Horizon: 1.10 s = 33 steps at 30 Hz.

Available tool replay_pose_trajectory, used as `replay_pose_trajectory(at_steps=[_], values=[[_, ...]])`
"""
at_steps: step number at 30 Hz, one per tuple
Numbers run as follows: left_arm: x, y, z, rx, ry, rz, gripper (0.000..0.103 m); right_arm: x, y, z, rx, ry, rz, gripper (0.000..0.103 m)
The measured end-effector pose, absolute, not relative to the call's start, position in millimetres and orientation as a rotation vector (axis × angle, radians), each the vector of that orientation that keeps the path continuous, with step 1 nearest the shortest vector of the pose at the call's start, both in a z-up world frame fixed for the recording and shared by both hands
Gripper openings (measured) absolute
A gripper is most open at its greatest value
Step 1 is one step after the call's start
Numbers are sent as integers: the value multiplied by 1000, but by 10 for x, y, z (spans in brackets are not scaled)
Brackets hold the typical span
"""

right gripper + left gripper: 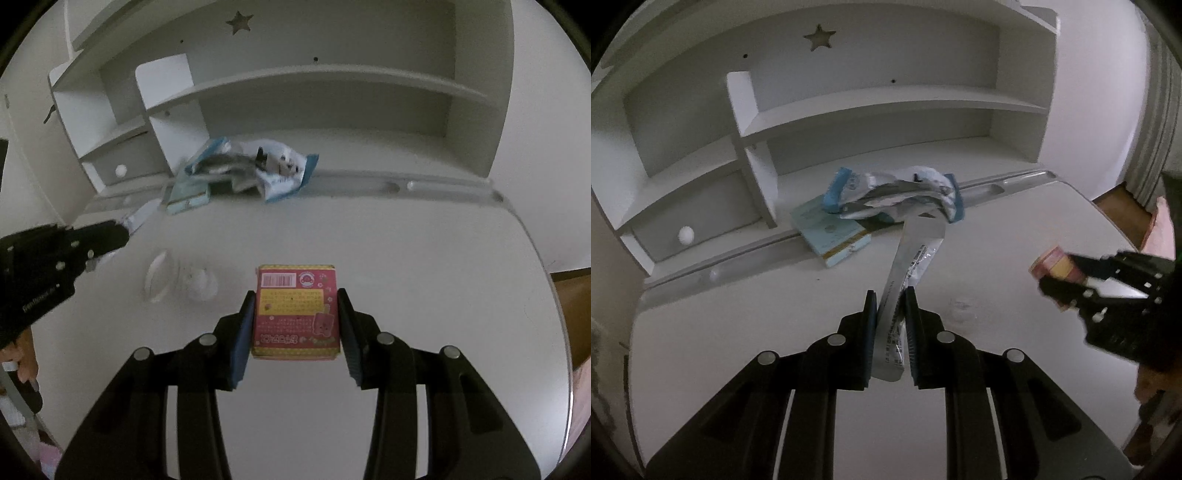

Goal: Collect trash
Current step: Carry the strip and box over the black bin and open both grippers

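Observation:
My left gripper (pixel 891 293) is shut on a long silver foil wrapper (pixel 912 258) that sticks out forward above the white desk (pixel 738 332). Beyond it lie a crumpled blue-and-silver bag (pixel 897 195) and a light blue flat box (pixel 831 236) at the desk's back. My right gripper (pixel 295 299) is shut on a small pink-and-yellow box (pixel 295 310) and holds it over the desk. That box also shows in the left wrist view (pixel 1054 266), in the right gripper (pixel 1052 275) at right. The left gripper (pixel 118 232) shows in the right wrist view at left.
A white shelf unit (pixel 868 110) with a star cut-out stands at the desk's back, with a drawer knob (pixel 685 235) lower left. A groove runs along the desk's back edge (pixel 424 184). Two pale smudges or small white objects (pixel 184 280) sit on the desk.

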<state>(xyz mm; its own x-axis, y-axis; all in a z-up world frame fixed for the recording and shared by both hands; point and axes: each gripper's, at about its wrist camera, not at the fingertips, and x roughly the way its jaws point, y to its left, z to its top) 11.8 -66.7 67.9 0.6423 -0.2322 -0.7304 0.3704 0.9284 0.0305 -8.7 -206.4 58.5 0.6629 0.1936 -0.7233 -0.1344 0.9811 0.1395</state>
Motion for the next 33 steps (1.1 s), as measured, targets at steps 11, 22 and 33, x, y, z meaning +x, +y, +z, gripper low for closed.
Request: replay_pose_trajectory(at_steps=[11,22,33], values=[[-491,-2074,1024,248,719,-660,14,-1089,-3522,1057,214,674,-18,42],[-1682,-4591,730,446,808,-1161,14,-2675,-5343,742,405,699,-371,42],[-2167,-5737,-902,643,1153,-1204,14,-3239,-6375,-1235,799,1039,-447,42]])
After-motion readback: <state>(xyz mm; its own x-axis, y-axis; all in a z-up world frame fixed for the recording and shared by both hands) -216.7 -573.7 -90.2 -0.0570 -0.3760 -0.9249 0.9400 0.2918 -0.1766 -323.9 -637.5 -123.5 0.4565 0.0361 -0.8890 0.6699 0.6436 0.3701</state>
